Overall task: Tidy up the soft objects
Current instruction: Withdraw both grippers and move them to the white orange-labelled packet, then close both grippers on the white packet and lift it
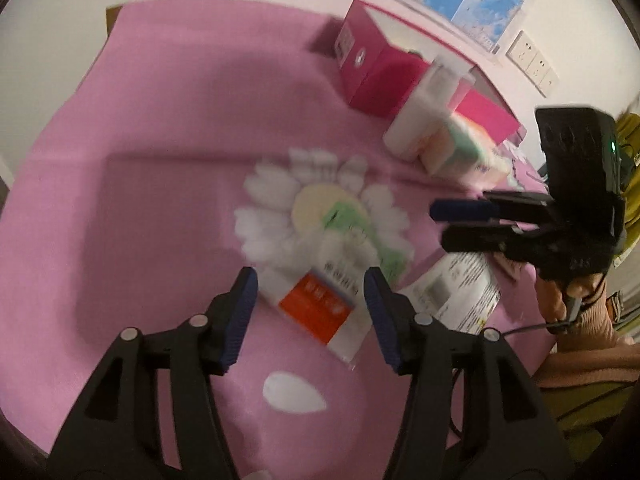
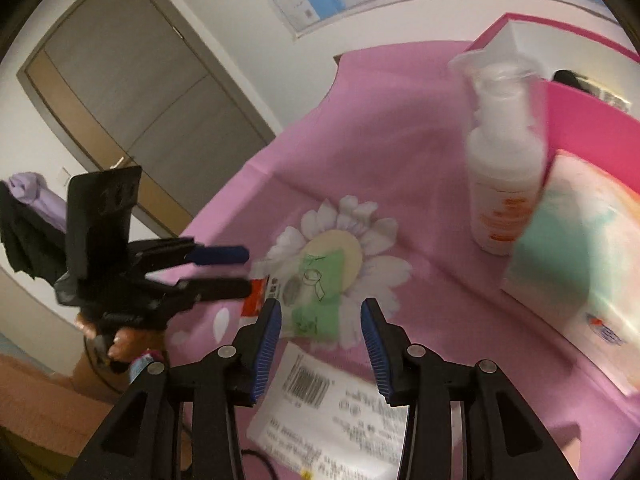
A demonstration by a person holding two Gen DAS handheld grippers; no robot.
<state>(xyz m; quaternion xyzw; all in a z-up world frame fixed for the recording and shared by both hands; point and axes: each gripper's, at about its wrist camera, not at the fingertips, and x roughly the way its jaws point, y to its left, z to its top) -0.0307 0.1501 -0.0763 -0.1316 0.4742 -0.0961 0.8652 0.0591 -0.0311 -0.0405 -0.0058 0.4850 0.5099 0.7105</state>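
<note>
Both my views are smeared, so print on the packets is unreadable, and the white packet with black print (image 2: 332, 412) is cut off by my right gripper (image 2: 320, 344) at the bottom of the right wrist view. The pale tissue pack (image 2: 580, 264) runs off the right edge there.

The surface is a pink cloth (image 1: 160, 120) with a daisy print (image 1: 320, 208), which I take as my landmark. Behind it stand a magenta box (image 1: 372, 68) and a white pump bottle (image 2: 504, 160); on the wall are a map and sockets, and a grey door shows in the right view.

A green sachet (image 2: 316, 296) lies on the daisy's centre. An orange-and-white packet (image 1: 316, 308) lies at the daisy's near edge, its long axis slanting away toward the daisy's left side.

My left gripper (image 1: 310, 316) hangs above that packet, fingers spread, nothing pinched. My right gripper's fingers are also apart and empty, near the sachet.
</note>
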